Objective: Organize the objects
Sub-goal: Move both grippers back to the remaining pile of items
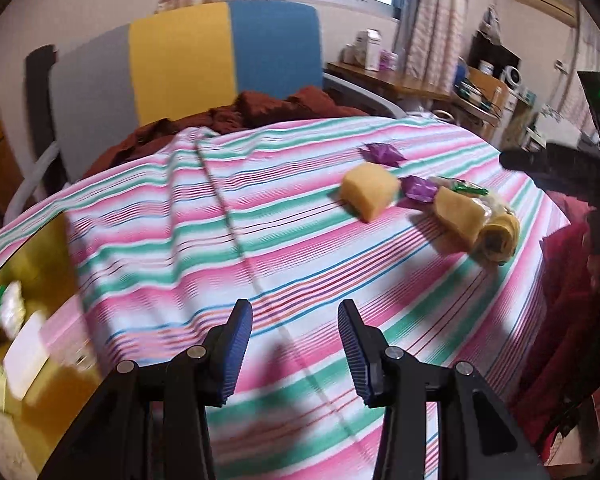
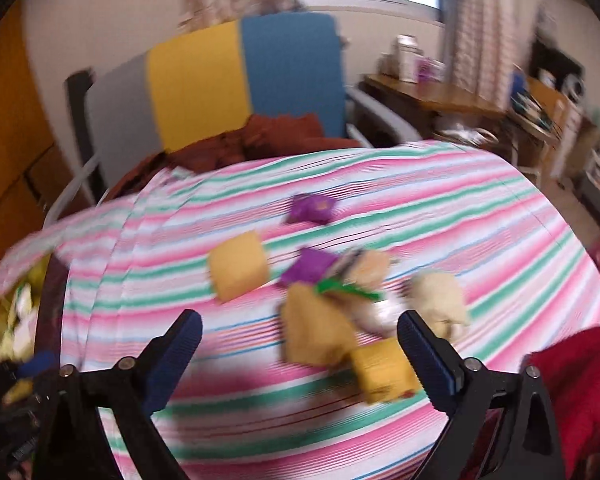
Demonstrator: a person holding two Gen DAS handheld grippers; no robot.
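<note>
A yellow box [image 1: 44,264] sits at the far left of the striped cloth [image 1: 180,240]. The left claw [image 1: 295,344] hangs released, empty. Snacks [image 2: 320,292] cluster mid-right; the right claw [image 2: 300,356], spread wide, hovers over them, gripping nothing.

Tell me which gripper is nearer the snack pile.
Right. The right gripper is open right at the snack pile, with wrapped pieces between its fingers. The left gripper, also open, is over bare striped cloth, with the pile well ahead to its right.

Snacks [image 2: 316,312] on bedsheet [image 1: 260,240]; chair [image 1: 204,60] behind
</note>
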